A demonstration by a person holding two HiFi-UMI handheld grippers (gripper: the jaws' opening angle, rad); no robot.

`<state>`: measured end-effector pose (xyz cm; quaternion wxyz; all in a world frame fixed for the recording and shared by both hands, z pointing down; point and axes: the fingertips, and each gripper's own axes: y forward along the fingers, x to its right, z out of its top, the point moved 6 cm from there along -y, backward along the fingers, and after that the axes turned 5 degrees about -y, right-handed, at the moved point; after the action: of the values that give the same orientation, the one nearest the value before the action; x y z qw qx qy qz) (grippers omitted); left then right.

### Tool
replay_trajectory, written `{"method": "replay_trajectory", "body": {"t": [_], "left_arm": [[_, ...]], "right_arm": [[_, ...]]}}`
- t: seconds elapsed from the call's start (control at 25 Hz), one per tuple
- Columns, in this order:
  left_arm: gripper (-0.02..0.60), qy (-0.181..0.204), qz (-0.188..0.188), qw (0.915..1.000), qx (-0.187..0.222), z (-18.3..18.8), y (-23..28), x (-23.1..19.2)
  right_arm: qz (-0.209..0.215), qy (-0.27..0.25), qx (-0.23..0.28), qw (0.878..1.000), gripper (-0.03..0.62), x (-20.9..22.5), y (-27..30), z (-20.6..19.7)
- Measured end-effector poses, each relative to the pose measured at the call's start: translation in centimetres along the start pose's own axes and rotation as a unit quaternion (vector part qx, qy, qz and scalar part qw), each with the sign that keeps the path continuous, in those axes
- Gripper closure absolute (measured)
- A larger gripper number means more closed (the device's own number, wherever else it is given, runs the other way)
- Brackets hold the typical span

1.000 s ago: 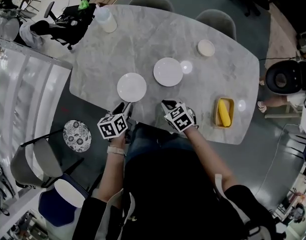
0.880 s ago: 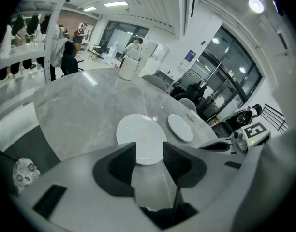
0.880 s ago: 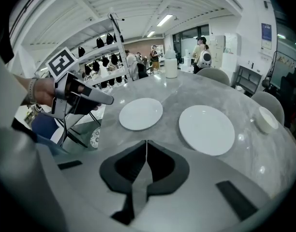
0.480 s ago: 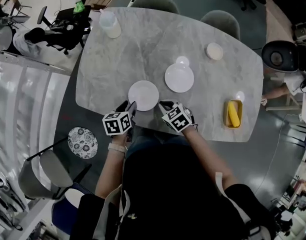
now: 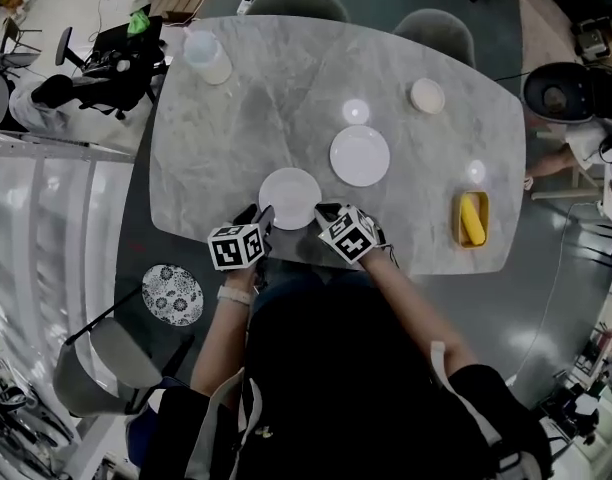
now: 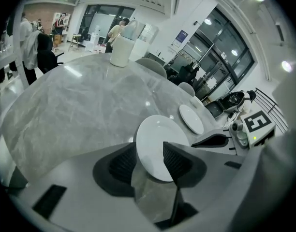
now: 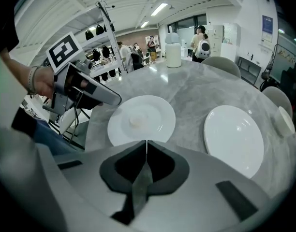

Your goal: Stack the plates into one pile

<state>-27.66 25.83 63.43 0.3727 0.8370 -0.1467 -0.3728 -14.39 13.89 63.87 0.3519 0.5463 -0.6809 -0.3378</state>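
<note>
Three plates lie on the grey marble table (image 5: pixel 246 118). The nearest white plate (image 5: pixel 290 197) (image 6: pixel 155 144) (image 7: pixel 140 120) sits close to the front edge. A second white plate (image 5: pixel 360 155) (image 6: pixel 191 119) (image 7: pixel 233 139) lies behind it to the right. A small beige plate (image 5: pixel 427 95) rests farther back. My left gripper (image 5: pixel 258 215) (image 6: pixel 149 149) is open, its jaws on either side of the near plate's left rim without pressing on it. My right gripper (image 5: pixel 327 211) (image 7: pixel 146 144) is shut and empty, just off that plate's right rim.
A yellow tray (image 5: pixel 472 219) holding a yellow item sits at the table's right front. A white jug (image 5: pixel 207 56) stands at the far left corner. Chairs (image 5: pixel 297 2) line the far side. A patterned round stool (image 5: pixel 172 294) is on the floor to the left.
Both grippers have moved forward and a little down from the table's front edge to the near plate. The left jaws now frame its rim. Neither gripper's jaw state has changed.
</note>
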Motion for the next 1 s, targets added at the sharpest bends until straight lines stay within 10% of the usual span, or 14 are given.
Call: {"method": "replay_trajectory", "body": {"t": [1.0], "left_arm": [[0.491, 0.011, -0.059, 0.9964, -0.06, 0.4, 2.4, 0.3]], "right_arm": [[-0.016, 0.041, -0.012, 0.999, 0.577, 0.6, 1.3, -0.7]]}}
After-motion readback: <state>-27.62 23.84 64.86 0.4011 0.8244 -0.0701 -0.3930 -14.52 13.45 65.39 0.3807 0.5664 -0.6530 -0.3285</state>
